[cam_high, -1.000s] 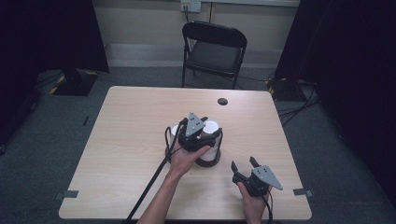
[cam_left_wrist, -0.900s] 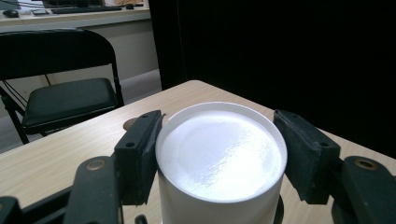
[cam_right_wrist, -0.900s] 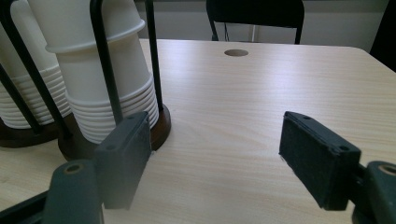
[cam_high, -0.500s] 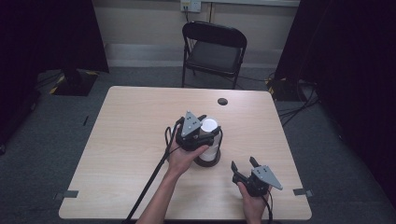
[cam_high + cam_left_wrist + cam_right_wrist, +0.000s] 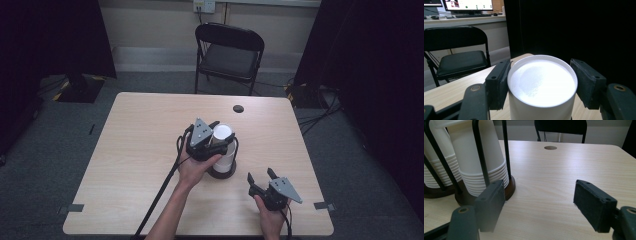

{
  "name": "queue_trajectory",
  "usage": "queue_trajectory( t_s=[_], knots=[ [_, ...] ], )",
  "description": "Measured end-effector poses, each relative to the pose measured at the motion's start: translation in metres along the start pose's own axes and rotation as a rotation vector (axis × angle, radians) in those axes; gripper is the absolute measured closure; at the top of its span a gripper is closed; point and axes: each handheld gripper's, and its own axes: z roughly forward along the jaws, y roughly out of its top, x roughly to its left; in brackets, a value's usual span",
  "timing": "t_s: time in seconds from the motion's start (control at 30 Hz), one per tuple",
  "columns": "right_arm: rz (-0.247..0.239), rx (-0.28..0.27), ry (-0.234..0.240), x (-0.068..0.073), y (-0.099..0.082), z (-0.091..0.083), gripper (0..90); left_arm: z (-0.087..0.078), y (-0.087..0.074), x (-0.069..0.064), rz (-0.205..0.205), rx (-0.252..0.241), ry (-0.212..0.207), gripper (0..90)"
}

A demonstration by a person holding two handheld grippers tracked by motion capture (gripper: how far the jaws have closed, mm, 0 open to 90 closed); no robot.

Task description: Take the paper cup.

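The bench [image 5: 135, 165] is carrying a dark-based cup rack [image 5: 484, 165]. The left hand-held gripper [image 5: 541, 82] is straddling the top white cup [image 5: 541, 85], jaws spread just beside its rim. The right hand-held gripper [image 5: 541, 205] is hovering nearby, jaws wide apart.

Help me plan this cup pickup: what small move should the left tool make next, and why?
Probably close the left tool on the top white paper cup. Its jaws flank the cup's rim, one touching or nearly so, the other with a small gap. The cup tops an upside-down stack in the black wire holder, so closing should come before lifting.
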Motion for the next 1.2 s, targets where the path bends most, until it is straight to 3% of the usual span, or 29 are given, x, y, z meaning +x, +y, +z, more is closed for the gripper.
queue_trajectory(
  t_s=[0.2, 0.5, 0.67, 0.97, 1.1, 1.2],
  knots=[
    [0.0, 0.0, -0.001, 0.0, 0.0, 0.0, 24.7, -0.003, 0.001, 0.0, -0.022, -0.035, -0.005, 35.2],
    [-0.001, -0.003, -0.001, 0.0, 0.0, 0.0, 24.7, -0.011, 0.005, -0.003, -0.022, -0.068, 0.002, 35.2],
    [0.001, -0.002, 0.0, 0.0, 0.0, 0.0, 24.7, -0.018, 0.008, -0.004, -0.002, -0.075, 0.005, 35.2],
    [-0.002, 0.007, 0.002, 0.0, 0.0, 0.001, 24.7, -0.032, 0.012, -0.005, -0.055, -0.111, -0.01, 35.2],
    [-0.003, 0.007, 0.001, 0.0, 0.0, 0.001, 24.7, -0.04, 0.011, -0.003, -0.128, -0.12, -0.034, 35.2],
    [-0.004, 0.007, 0.0, 0.0, 0.0, 0.001, 24.7, -0.044, 0.007, 0.0, -0.159, -0.118, -0.06, 35.2]
  ],
)
